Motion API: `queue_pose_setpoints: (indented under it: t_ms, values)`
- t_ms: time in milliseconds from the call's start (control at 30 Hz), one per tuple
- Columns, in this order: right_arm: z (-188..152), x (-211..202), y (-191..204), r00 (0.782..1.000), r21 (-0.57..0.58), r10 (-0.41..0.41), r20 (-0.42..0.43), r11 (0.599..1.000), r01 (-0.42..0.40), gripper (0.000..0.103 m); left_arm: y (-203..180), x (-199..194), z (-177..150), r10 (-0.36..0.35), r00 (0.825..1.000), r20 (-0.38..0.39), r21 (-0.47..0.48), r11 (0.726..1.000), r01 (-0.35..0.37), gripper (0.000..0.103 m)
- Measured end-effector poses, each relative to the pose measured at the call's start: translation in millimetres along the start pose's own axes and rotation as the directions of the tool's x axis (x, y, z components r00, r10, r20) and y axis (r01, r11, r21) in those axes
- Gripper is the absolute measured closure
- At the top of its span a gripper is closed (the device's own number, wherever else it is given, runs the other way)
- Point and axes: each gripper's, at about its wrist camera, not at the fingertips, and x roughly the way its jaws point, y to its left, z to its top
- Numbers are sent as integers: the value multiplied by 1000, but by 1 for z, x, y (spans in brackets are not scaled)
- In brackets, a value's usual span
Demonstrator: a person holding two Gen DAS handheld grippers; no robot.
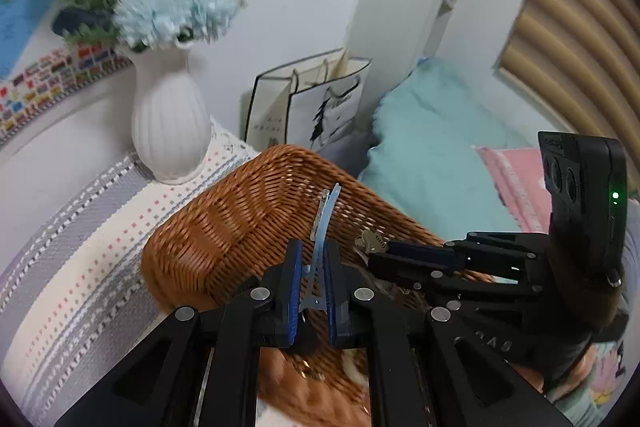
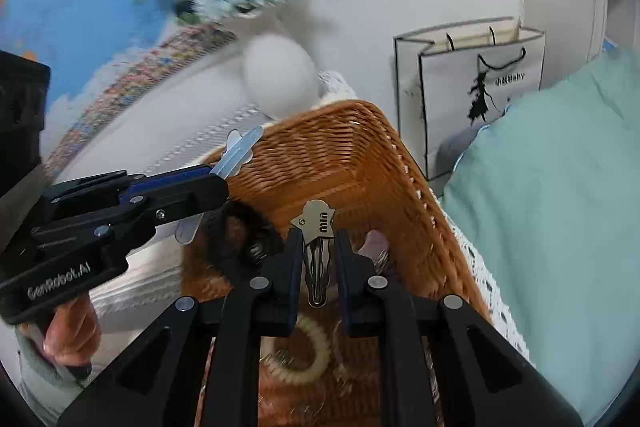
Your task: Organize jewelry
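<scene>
White wall, a world map (image 2: 76, 7) and a vase (image 1: 170, 131) of blue and white flowers (image 1: 176, 7) fill the background, with a paper bag (image 2: 484, 87) against the wall and a teal quilt (image 2: 560, 207) off to the right. On the desk, a striped cloth (image 1: 80, 235) carries a wicker basket (image 1: 240, 211), and both my grippers hang over it.

My left gripper (image 1: 313, 267) has its jaws nearly closed on a pale blue clip (image 1: 322, 227), which sticks straight up past the tips, above the basket's rim. My right gripper (image 2: 319, 259) is pinched just as narrowly on a metal clip (image 2: 318, 251) with a heart-shaped end (lettered, though I can't read it surely); that end pokes out beyond the jaws, over the basket's inside.

From the right wrist view, the left gripper comes in from the left, its blue clip over the basket's left rim. Below my right jaws, inside the basket, lie a cream coil tie (image 2: 298, 351) and a dark furry scrunchie (image 2: 240, 227). A hand (image 2: 70, 331) grips the left handle.
</scene>
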Motion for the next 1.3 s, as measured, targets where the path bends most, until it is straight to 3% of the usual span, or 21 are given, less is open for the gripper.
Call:
queue_pose_setpoints:
  t_ms: [267,500,633,733,767,1033,1100,1167,1233,1300]
  values:
    - [20,40,-11,995,23,-14,-102,1000,16,86,16,48,14,5,990,-141,-47,999,-12,93]
    - [24,48,-18,990,42,-68,-125,996,74,86,20,61,14,-14,987,-159,-47,999,6,93]
    - [21,46,-20,990,66,-59,-127,996,68,79,14,42,11,-24,995,-100,-10,1000,23,86]
    - [18,41,-21,991,89,-54,-124,994,65,73,13,21,9,-40,998,-56,-15,999,40,63]
    - [16,38,-21,992,99,-52,-118,993,64,72,14,14,9,-37,998,-42,-21,999,37,60]
    - [-9,-18,12,998,86,-62,-3,994,62,71,10,-63,-28,58,993,106,-26,998,-56,60]
    - [-19,-34,24,998,77,-62,32,995,60,66,9,-84,-43,106,983,152,-31,994,-102,59]
    - [-32,-52,40,995,58,-72,69,996,68,64,3,-107,-62,189,959,211,-17,982,-189,47]
    - [-49,-70,59,990,27,-80,115,997,77,63,-6,-130,-89,277,917,288,1,957,-290,38]
    - [-64,-82,72,982,-1,-109,152,994,110,57,-10,-146,-110,310,887,343,12,942,-334,30]
